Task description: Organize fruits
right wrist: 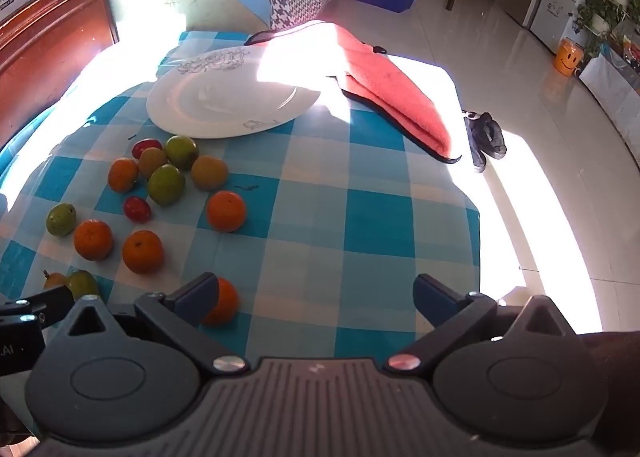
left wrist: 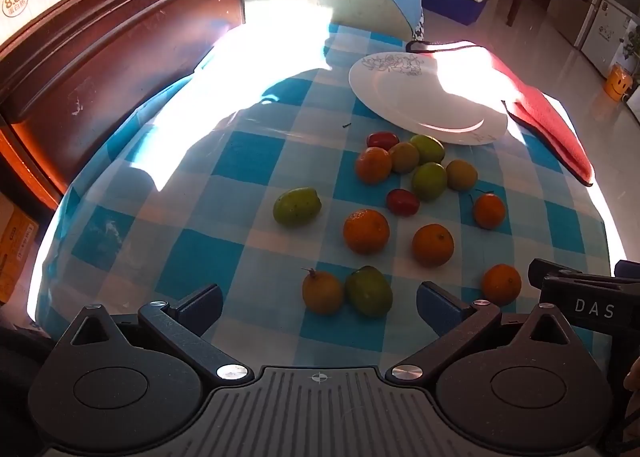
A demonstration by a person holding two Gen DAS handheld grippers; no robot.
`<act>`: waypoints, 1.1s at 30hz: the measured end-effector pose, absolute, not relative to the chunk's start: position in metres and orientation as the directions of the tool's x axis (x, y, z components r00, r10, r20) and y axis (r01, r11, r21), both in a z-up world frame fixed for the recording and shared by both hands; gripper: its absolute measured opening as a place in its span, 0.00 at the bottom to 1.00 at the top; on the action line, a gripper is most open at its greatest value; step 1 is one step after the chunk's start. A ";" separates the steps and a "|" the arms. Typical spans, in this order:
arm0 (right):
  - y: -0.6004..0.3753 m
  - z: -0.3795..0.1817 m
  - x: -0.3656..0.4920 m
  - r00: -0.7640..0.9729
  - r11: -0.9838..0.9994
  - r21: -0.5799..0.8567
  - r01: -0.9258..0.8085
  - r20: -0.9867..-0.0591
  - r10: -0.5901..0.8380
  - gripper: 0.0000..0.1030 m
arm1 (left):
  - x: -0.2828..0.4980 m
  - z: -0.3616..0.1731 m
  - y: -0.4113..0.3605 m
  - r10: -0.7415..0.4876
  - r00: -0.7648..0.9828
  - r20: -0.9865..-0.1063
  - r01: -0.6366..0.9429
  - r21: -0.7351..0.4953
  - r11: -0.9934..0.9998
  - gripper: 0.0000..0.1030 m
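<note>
Scattered over the blue-and-white checked cloth of the worktop (left wrist: 248,161): small round orange citrus fruits (left wrist: 366,231), green oval fruits (left wrist: 297,206), yellowish-brown round fruits (left wrist: 404,157) and two glossy red cherry tomatoes (left wrist: 402,201). Tightest cluster just beside the near rim of the white round ceramic plate with a grey flower print (left wrist: 400,97); looser ones spread toward the near edge. One brownish stemmed fruit (left wrist: 322,292) touching a green one (left wrist: 369,291) near the near edge. Plate bare, toward the far edge, partly in hard sunlight. Folded red fleece cloth with dark trim (right wrist: 392,89) along the far right edge, touching or just behind the plate. Dark wooden furniture (left wrist: 100,57) against the left edge.

Left tongs (left wrist: 319,297) released, spread wide, above the stemmed pair, grasping nothing. Right tongs (right wrist: 316,297) likewise released; one orange citrus (right wrist: 226,307) half hidden behind the left finger, contact not clear.
</note>
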State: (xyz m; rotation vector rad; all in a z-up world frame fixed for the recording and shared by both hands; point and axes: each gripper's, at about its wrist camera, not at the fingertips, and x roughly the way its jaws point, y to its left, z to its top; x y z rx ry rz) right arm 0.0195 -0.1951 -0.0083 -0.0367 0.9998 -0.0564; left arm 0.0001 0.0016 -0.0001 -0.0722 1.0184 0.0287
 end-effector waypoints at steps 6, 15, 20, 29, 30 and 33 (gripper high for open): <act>-0.196 -0.009 0.021 0.535 0.998 -0.048 0.031 -0.843 -0.057 0.99 | 0.001 0.003 0.004 -0.010 0.536 -0.844 -0.068 -0.055 0.996 1.00; -0.202 0.001 0.024 0.534 0.999 -0.040 -0.003 -0.845 -0.032 0.99 | -0.002 0.022 0.008 0.017 0.545 -0.838 -0.056 -0.017 0.998 1.00; -0.208 0.016 0.029 0.558 0.996 -0.074 -0.057 -0.829 -0.030 0.99 | -0.011 0.041 0.013 -0.004 0.579 -0.815 -0.048 -0.039 0.998 1.00; -0.229 0.029 0.035 0.566 0.997 -0.023 -0.076 -0.824 0.024 0.99 | -0.018 0.056 0.012 -0.024 0.585 -0.811 -0.055 -0.070 0.996 1.00; -0.229 0.028 0.034 0.560 0.997 -0.009 -0.077 -0.827 0.036 0.99 | -0.018 0.055 0.011 -0.019 0.594 -0.804 -0.058 -0.066 0.996 1.00; -0.227 0.024 0.032 0.551 0.995 0.022 -0.097 -0.831 0.072 0.99 | -0.013 0.049 0.013 -0.025 0.579 -0.815 -0.057 -0.070 0.996 1.00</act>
